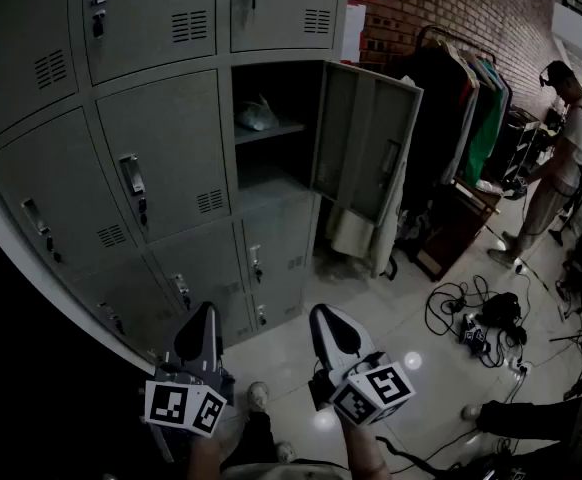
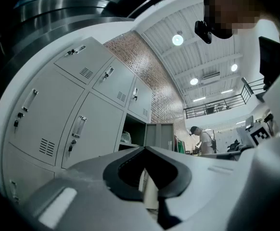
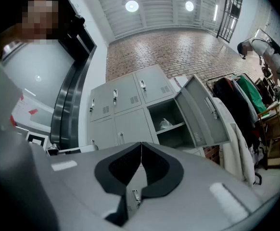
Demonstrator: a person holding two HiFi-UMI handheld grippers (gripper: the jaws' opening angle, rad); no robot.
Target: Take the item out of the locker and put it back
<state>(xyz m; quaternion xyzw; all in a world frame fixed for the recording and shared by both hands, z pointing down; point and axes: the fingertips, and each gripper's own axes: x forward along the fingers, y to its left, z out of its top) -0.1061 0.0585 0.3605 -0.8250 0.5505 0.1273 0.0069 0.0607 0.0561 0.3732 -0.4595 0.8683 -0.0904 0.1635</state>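
Two shut, empty: left hand-held gripper [image 1: 201, 318], right hand-held gripper [image 1: 328, 320], bottom middle. Bag [image 1: 256, 115] on shelf [image 1: 279, 129] inside open locker [image 1: 271, 180], upper middle. Risk: shut jaws may push bag deeper; door [image 1: 366, 138] may swing shut.

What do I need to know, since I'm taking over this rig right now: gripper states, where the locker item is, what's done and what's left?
Left gripper: jaws together, empty.
Right gripper: jaws together, empty.
Both are held low, well short of the lockers.
The grey metal locker compartment has its grey door swung open. The pale crumpled bag-like item lies on the shelf inside.
Done: door open.
Left: take the item out, then put it back on the shelf.
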